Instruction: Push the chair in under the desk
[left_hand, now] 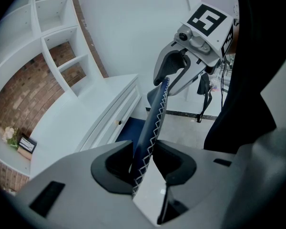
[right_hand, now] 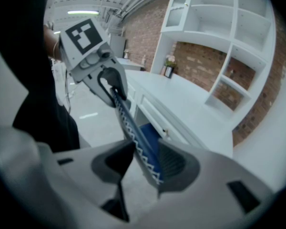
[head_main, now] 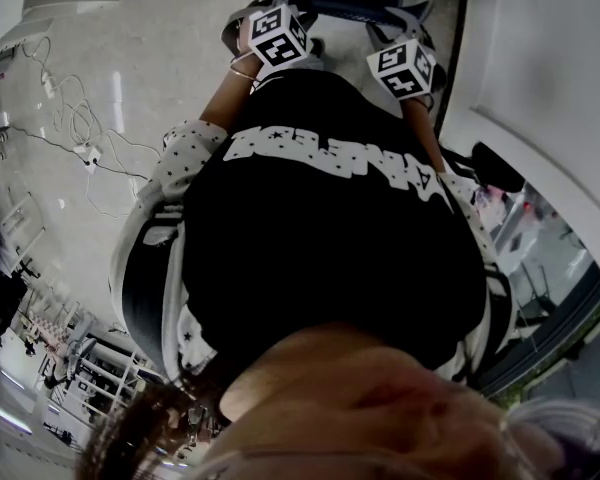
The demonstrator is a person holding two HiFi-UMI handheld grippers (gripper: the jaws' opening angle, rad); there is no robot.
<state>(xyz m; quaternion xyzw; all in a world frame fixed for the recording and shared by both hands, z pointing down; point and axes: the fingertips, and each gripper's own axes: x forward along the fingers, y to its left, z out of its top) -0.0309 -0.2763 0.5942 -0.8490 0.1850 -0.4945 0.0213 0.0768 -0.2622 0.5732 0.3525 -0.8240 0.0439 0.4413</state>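
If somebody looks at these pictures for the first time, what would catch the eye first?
First, the blue chair back with white zigzag stitching: the left claw and the right claw each grip its top edge. Close by stands the white desk, with white shelves and a brick wall behind. In the head view the person's black shirt fills the middle of the frame.

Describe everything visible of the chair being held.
The chair shows mainly as the top edge of its backrest: dark blue, leather-like upholstery with white zigzag stitching along the seam. It runs as a thin, slightly curved band between the two grippers. The left gripper and right gripper each close on it, one near each end. Lower down, a blue patch, likely the seat, lies by the drawer front of the white desk. No legs are visible.
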